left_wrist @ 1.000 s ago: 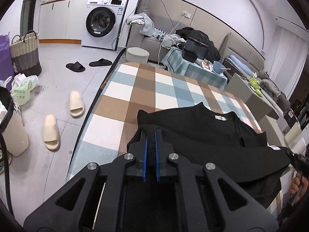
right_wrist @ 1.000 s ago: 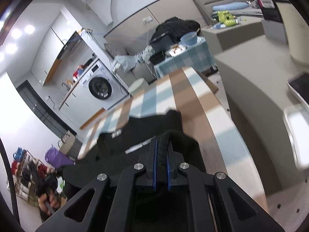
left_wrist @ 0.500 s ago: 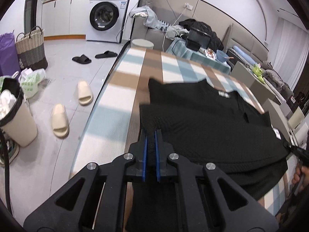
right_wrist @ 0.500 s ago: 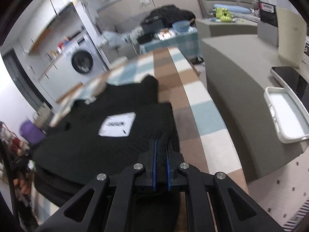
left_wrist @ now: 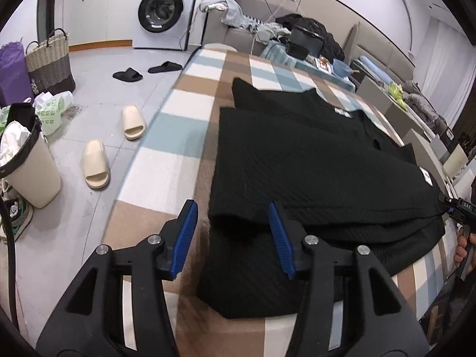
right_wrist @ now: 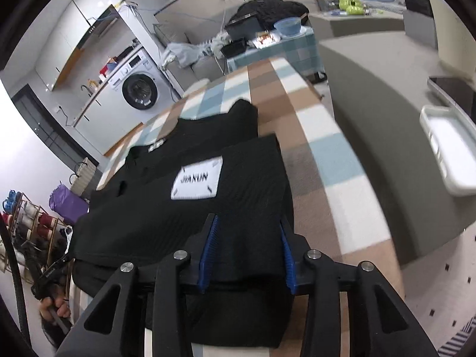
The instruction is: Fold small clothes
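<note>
Garment: black shirt (left_wrist: 312, 160), textured knit with fine diagonal ribbing, lying flat on the table (left_wrist: 184, 125), bottom half folded up over the top half so a straight folded edge faces the cameras. Table covered in a soft fleecy check cloth, brown, pale blue and cream squares. White rectangular patch (right_wrist: 197, 180) with dark lettering sits on the upper layer in the right wrist view; small white neck label (left_wrist: 342, 112) shows further back near the collar.

Left gripper (left_wrist: 232, 235): black plastic frame, silver screws, blue ribbed pads (left_wrist: 184, 238). Jaws are opening, standing at a middling gap, the near left corner of the folded shirt lying between them; pads not pressing on the fabric. One pad over bare cloth, the other over the shirt.

Right gripper (right_wrist: 247, 253): same build, blue ribbed pads (right_wrist: 209, 253). Jaws opening too, middling gap, the shirt's near right corner between them, fabric loose and slightly humped, no squeeze visible.

Each gripper's handle and the holding hand show at the frame edge of the other view, beside the shirt's opposite corner.

Around: white front-loading washing machine (left_wrist: 165, 7), woven basket (left_wrist: 49, 62), cream bin (left_wrist: 28, 163) with black liner, cream slides (left_wrist: 96, 163), black slippers (left_wrist: 128, 75) on grey tiled floor. White rounded tray (right_wrist: 449, 151) on the grey surface beside the table.
</note>
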`<state>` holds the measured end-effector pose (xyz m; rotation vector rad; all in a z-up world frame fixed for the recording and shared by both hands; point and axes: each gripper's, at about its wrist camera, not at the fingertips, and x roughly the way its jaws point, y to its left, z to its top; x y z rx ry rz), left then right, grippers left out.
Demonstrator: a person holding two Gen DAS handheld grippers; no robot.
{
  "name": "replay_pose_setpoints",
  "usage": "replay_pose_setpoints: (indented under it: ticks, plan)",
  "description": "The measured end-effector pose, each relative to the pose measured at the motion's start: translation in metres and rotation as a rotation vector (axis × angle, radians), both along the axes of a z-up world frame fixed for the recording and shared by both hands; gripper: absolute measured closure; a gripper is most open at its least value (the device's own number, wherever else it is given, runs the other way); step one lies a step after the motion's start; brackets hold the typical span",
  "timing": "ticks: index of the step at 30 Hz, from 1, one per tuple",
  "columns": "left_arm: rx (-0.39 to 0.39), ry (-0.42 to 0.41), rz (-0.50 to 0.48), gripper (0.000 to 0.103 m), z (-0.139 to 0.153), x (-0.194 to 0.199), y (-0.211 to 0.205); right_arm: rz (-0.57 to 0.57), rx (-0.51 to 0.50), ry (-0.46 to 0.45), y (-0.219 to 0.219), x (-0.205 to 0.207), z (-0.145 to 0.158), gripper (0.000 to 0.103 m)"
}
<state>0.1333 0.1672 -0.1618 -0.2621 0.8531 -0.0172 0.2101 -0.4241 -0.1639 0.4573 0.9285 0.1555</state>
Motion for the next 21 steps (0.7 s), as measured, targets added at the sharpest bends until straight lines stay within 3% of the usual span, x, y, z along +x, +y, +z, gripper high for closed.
replay_pose_setpoints:
  ticks: [8, 16, 17, 18, 19, 21]
  plan:
    - [0.085, 0.019, -0.051, 0.053, -0.004, -0.018, -0.026, 0.109, -0.099, 0.011, 0.026, -0.041, -0.002, 0.053]
    - [0.158, 0.036, -0.078, 0.052, -0.006, -0.024, -0.043, 0.138, -0.193, -0.015, 0.038, -0.057, -0.007, 0.053]
    - [0.163, 0.033, -0.077, 0.053, -0.006, -0.025, -0.044, 0.136, -0.201, -0.011, 0.038, -0.058, -0.008, 0.053]
    - [0.161, 0.029, -0.078, 0.062, -0.006, -0.026, -0.044, 0.124, -0.219, -0.005, 0.038, -0.059, -0.009, 0.053]
    - [0.156, 0.023, -0.087, 0.067, -0.006, -0.027, -0.045, 0.124, -0.227, -0.007, 0.038, -0.060, -0.011, 0.055]
    - [0.169, 0.015, -0.092, 0.074, -0.005, -0.029, -0.049, 0.127, -0.241, -0.028, 0.040, -0.063, -0.012, 0.074]
